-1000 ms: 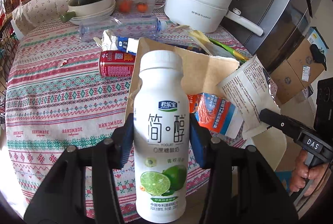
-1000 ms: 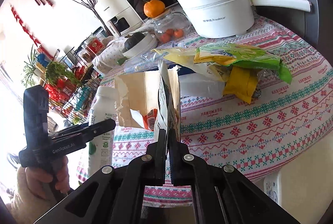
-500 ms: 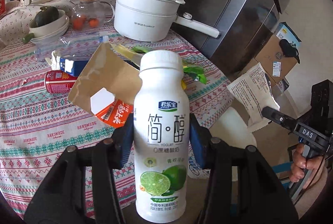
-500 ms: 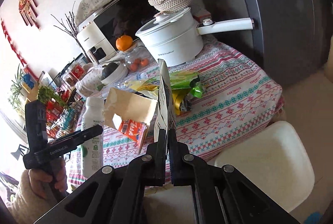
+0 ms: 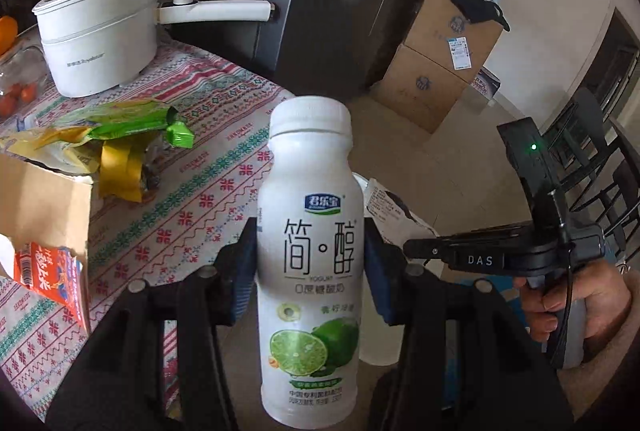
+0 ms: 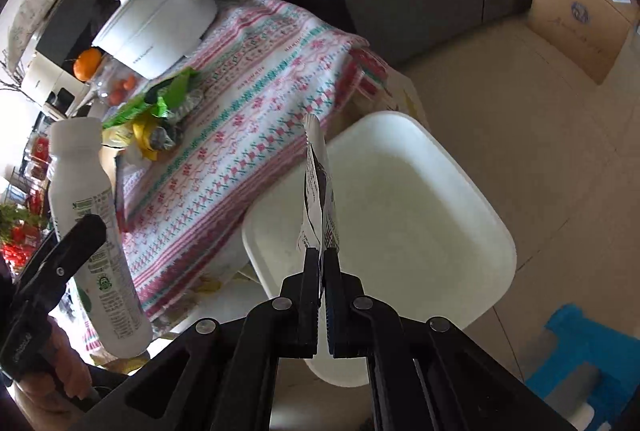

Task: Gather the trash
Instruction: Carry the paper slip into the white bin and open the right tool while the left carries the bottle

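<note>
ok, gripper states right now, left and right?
Left gripper: closed on the white plastic lime yogurt bottle.
Right gripper: shut on the thin printed paper wrapper.

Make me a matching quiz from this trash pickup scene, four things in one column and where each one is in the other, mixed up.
Things:
1. yogurt bottle
2. printed wrapper
3. white pot
4. green packet

Places:
A. lying on the tablecloth
B. pinched in the right gripper
C. standing at the back of the table
D. clamped in the left gripper

Pairs: 1-D, 2-B, 3-C, 4-A
</note>
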Available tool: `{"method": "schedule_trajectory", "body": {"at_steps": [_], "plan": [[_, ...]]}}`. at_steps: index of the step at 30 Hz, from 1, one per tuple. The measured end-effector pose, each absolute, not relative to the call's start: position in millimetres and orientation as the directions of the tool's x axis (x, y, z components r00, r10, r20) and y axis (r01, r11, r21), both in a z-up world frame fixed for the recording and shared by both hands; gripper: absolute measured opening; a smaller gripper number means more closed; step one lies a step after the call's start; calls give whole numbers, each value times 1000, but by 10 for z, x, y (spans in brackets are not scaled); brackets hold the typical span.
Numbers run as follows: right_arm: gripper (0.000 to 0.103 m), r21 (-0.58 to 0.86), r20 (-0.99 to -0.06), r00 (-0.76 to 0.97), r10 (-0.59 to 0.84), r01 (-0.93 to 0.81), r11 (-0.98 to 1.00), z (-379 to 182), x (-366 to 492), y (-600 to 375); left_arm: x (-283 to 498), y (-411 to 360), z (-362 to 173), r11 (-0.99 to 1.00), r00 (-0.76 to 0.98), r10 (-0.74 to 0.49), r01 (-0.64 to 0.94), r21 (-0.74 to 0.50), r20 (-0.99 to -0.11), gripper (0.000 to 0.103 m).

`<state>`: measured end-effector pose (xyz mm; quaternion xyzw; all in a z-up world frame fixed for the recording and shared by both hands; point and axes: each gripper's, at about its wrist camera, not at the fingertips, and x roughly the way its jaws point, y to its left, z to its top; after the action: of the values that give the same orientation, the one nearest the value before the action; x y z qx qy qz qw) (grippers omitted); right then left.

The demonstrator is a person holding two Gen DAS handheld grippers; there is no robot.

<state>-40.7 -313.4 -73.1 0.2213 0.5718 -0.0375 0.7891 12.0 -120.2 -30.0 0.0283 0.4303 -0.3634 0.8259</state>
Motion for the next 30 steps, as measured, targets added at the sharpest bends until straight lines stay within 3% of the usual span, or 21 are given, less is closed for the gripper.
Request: {"method": "schedule_trajectory", "body": {"at_steps": [10,14,18,23,30], "plan": [[4,242,-969,154,195,410,880,-1317,-423,-3393,234,-1715,-878,725,300,-551,633,-269,-779,51],[14,278,-960,155,233,447,850,-1332,-458,-3530,245,-1796,-991,714,279,-546,648,-265,-790,51],[47,318,-946,225,235,479,818,-1194,-519,-3719,232,-1892,-1072,701,260,-545,663,-263,-797,51],[50,344,-932,287,221,507,791,-992,-634,-3876,188,-1988,-1084,697,264,-530,677,-237,-805,51],[59,275,-951,277,134,566,778,-876,-748,-4012,101,-2290,-1285,663,250,-482,730,-163,-840,51]]}}
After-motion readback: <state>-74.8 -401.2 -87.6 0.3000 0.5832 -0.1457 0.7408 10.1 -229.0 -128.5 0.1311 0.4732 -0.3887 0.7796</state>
